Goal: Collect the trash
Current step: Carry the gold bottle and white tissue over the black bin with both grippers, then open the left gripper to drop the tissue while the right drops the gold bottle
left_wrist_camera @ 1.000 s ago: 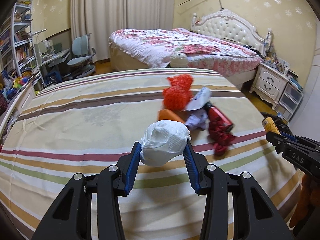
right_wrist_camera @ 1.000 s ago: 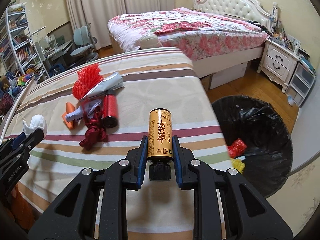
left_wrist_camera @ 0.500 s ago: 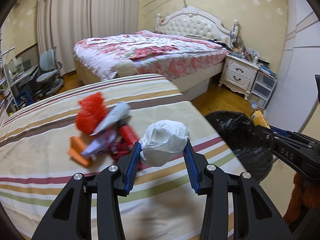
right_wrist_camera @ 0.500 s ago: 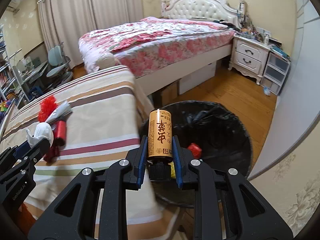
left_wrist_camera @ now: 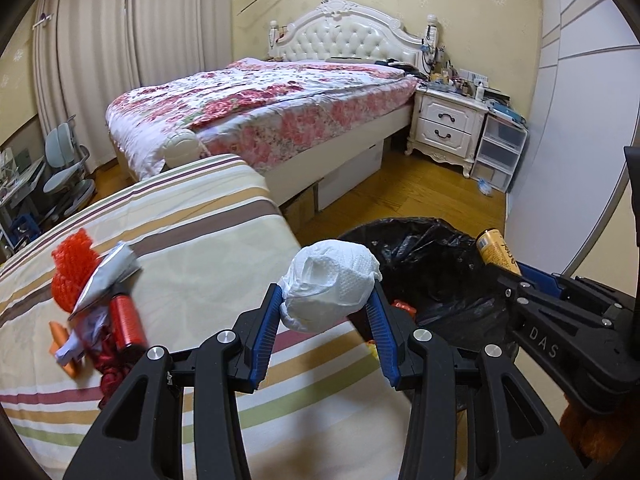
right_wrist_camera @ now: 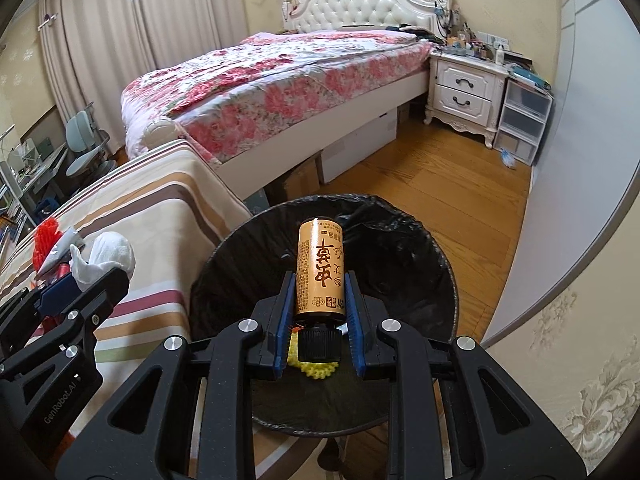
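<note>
On the striped bed point(left_wrist_camera: 208, 236) at my far left lies one small heap of trash: one red mesh puff point(left_wrist_camera: 72, 276), one grey foil wrapper point(left_wrist_camera: 106, 278), one red can point(left_wrist_camera: 126, 318), one orange scrap point(left_wrist_camera: 60, 338), and some dark red crumpled material whose piece count I cannot tell. Next comes my left gripper point(left_wrist_camera: 326, 300), its two blue pads pressed against one white crumpled tissue wad point(left_wrist_camera: 330, 284), held above the bed's edge. Right of that stands one trash bin point(right_wrist_camera: 416, 240) lined with a black bag, on the wooden floor just beside the bed. Inside it I see one yellow knobbly item point(right_wrist_camera: 318, 370) and one red piece point(left_wrist_camera: 402, 306). My right gripper point(right_wrist_camera: 320, 296) clamps one golden-brown bottle point(right_wrist_camera: 320, 272) with a black cap point(right_wrist_camera: 320, 346), cap toward me, hanging over the bin's opening. Beyond are one floral bed point(right_wrist_camera: 280, 80) and one white nightstand point(right_wrist_camera: 464, 94).
</note>
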A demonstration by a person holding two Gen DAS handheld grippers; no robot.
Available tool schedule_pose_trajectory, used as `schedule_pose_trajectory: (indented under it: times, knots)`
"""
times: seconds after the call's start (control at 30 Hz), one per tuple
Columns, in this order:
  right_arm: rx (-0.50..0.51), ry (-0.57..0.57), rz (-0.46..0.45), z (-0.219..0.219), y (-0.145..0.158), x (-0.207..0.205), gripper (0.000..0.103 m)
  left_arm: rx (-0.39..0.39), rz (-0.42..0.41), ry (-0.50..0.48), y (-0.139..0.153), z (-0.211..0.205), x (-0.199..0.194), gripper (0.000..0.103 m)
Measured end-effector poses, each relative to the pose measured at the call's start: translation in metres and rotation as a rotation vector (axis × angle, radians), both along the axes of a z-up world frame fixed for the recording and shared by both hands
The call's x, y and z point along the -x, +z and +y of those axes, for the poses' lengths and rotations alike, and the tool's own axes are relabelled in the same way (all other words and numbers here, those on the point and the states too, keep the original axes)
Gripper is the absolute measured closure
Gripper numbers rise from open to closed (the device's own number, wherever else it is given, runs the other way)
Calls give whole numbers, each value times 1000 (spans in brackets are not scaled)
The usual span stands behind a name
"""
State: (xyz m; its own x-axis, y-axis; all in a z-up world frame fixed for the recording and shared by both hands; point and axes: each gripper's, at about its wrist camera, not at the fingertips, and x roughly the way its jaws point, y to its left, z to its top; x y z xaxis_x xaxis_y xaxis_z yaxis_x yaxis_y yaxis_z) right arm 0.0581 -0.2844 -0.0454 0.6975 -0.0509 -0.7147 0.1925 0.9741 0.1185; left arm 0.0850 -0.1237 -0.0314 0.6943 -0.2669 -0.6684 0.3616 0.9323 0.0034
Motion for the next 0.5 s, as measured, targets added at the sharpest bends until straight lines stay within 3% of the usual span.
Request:
schedule_pose_trajectory:
  times: [0.5]
  knots:
    - [-33, -49, 17, -30, -14, -5, 80, -56, 34, -26, -19, -37, -18, 59]
